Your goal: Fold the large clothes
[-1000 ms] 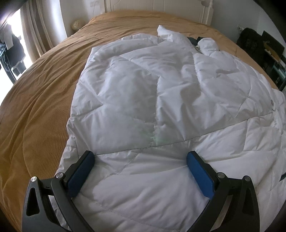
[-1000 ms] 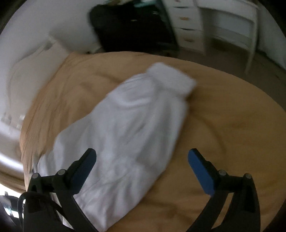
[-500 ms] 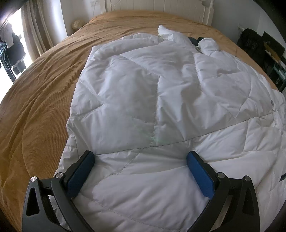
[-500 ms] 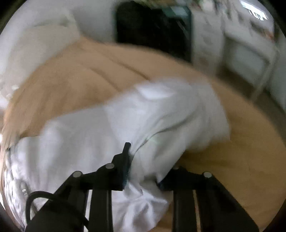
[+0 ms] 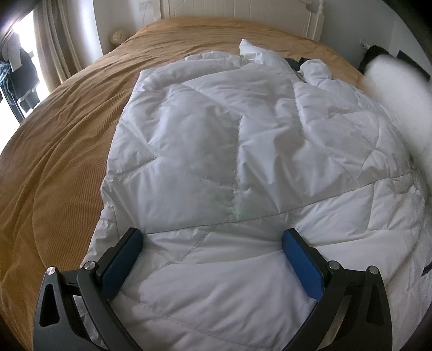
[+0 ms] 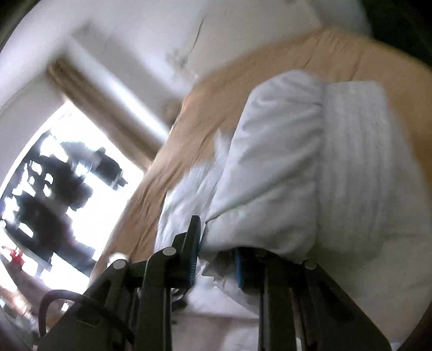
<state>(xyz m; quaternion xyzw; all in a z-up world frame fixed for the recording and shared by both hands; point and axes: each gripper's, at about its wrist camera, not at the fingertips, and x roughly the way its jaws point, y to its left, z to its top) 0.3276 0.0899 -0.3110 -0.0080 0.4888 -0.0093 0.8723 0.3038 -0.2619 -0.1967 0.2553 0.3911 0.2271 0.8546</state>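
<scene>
My left gripper point(image 5: 213, 259) hangs wide open over the near hem of the white puffer jacket point(image 5: 243, 162), its blue pads point(image 5: 121, 259) standing either side of the quilting and gripping nothing. Ahead of it the jacket body lies spread flat on the brown bedspread point(image 5: 67, 135), the collar at the far end towards the white headboard point(image 5: 243, 10).

My right gripper point(image 6: 216, 251) is narrow and clamped on the sleeve point(image 6: 270, 175), fabric bunched between the pads, the ribbed cuff point(image 6: 356, 162) sticking out beyond them. In the left view that sleeve point(image 5: 399, 94) shows as a white blur lifted at the far right of the jacket.

I judge the fold is only starting: the sleeve is picked up but not laid across the body, and the body itself is unfolded.

Against a second ago, the right jaws were wide above the sleeve lying flat on the bedspread; they have since closed on it. That view now looks towards the window point(image 6: 62, 189), badly blurred. The left view is unchanged apart from the sleeve appearing.
</scene>
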